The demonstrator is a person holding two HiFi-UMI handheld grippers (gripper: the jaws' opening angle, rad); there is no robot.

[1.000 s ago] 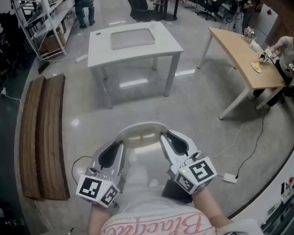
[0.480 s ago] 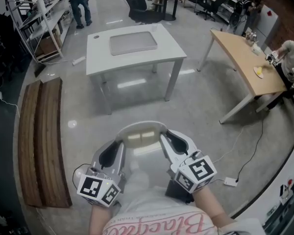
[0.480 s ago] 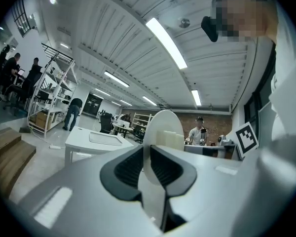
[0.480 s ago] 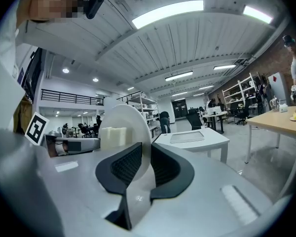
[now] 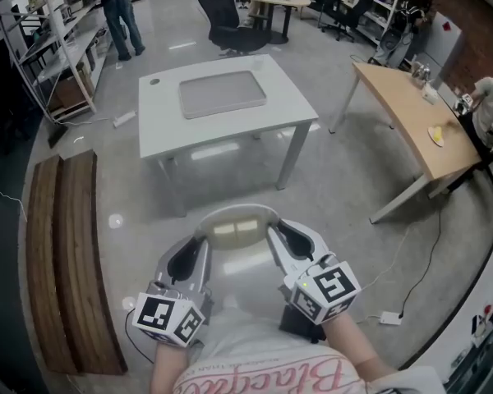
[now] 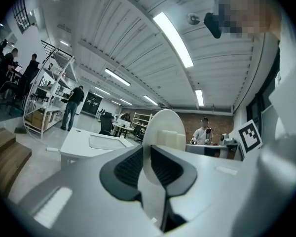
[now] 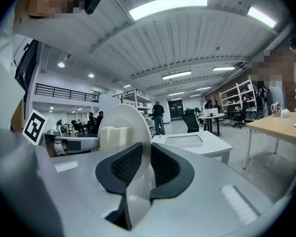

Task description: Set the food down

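A white plate (image 5: 234, 216) with pale cream food blocks (image 5: 236, 231) on it is carried level at waist height over the floor. My left gripper (image 5: 195, 253) is shut on the plate's left rim, and my right gripper (image 5: 281, 240) is shut on its right rim. In the left gripper view the plate (image 6: 164, 127) stands edge-on between the black pads, with the food (image 6: 170, 140) behind it. The right gripper view shows the same plate (image 7: 124, 125) and food (image 7: 113, 136) from the other side. A white table (image 5: 222, 101) with a grey tray (image 5: 222, 94) on it stands ahead.
A wooden bench (image 5: 70, 257) lies on the floor at the left. A light wood table (image 5: 411, 117) stands at the right, with a person's arm at its far end. Cables and a power strip (image 5: 390, 318) lie at the lower right. Shelving and a standing person (image 5: 115, 11) are at the back left.
The white table and wood table have shifted lower and nearer in the head view, so I have moved forward. Both grippers keep their hold on the plate.
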